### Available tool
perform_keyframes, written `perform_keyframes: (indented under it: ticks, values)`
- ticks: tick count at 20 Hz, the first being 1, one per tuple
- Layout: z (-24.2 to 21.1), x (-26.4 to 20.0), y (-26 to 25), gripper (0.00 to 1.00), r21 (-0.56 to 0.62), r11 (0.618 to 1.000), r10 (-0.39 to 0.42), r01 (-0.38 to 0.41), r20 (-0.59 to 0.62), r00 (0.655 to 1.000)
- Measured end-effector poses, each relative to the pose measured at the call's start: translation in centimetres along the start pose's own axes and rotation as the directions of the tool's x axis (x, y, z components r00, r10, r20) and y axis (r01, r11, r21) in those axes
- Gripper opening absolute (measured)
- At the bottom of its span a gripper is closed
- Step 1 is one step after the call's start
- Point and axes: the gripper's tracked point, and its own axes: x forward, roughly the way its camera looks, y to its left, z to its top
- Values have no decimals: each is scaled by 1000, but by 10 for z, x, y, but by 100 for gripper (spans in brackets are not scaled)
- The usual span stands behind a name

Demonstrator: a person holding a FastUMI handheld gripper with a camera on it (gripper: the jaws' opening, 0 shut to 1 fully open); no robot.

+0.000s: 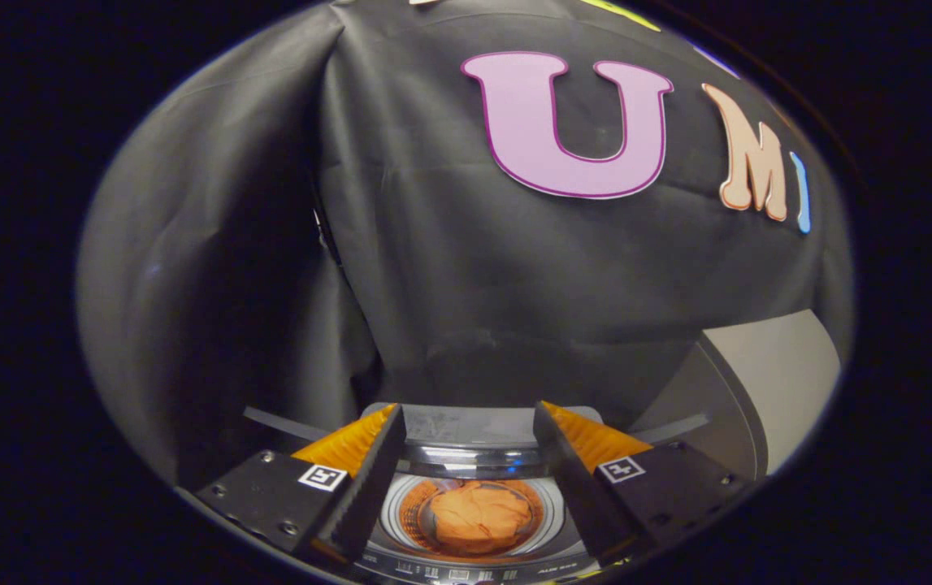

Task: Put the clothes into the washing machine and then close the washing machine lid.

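A small top-loading washing machine (514,552) stands below my gripper (466,418), its round drum showing in the gap between the fingers. An orange garment (482,516) lies bunched inside the drum. The machine's lid (474,431) stands raised at the far side, just beyond the fingertips. My gripper hangs above the machine, open, with nothing between its fingers.
A pale grey box-shaped object (766,382) stands to the right of the machine. The black cloth wall (270,244) hangs close behind and to the left of it.
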Motion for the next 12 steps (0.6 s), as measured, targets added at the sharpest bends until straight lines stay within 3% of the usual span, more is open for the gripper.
perform_keyframes:
  ticks: [7, 12]
  values:
    - [-3, 2, -2, 99, 12, 1000, 11, -11, -12, 1000]
    - [-7, -4, -2, 99, -32, 999, -18, 15, -91, 996]
